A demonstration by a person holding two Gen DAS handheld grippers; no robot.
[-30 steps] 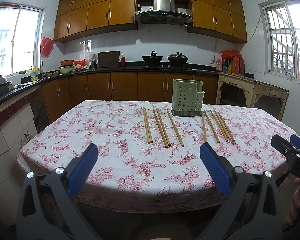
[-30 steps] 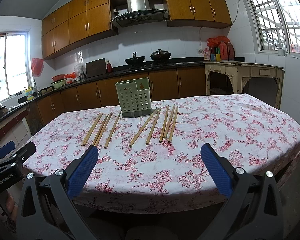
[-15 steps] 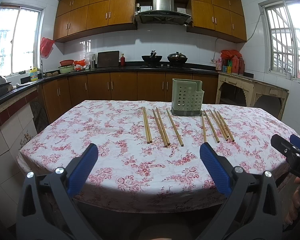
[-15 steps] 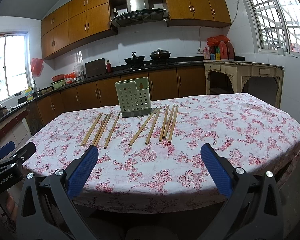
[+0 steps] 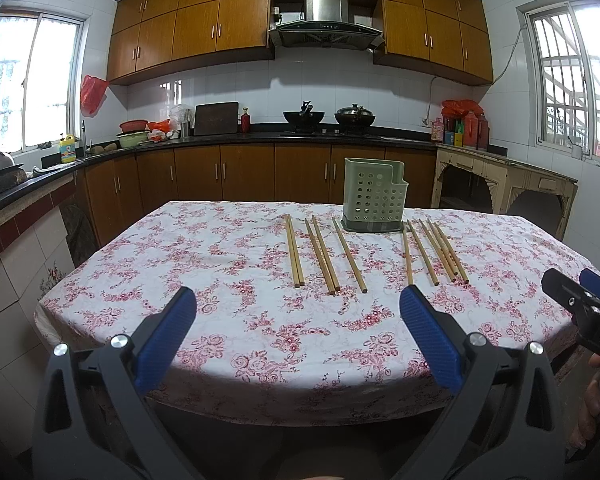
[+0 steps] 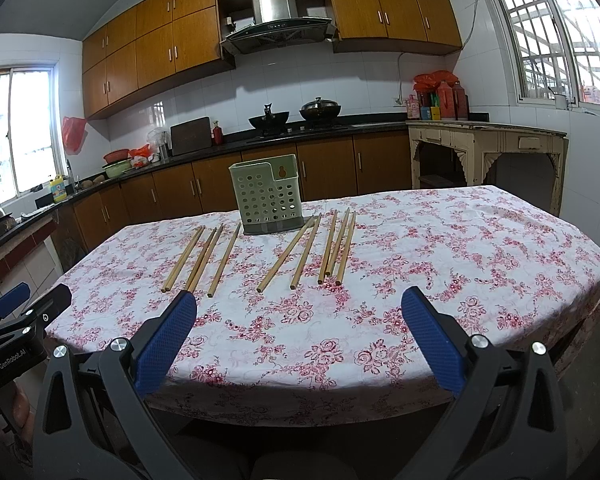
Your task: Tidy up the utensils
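Both tools hang at the near edge of the bench, the left tool [image 5: 298, 312] and right tool [image 6: 299, 312] each spread wide and holding nothing. Ahead lie the chopsticks [image 5: 324, 256], flat on the flowered cloth [image 5: 204, 264], long axes pointing away toward the green holder [image 5: 374, 196] standing behind them. Each tool has its own cluster nearer. Beyond stand wooden kitchen cabinets [image 5: 244, 178].
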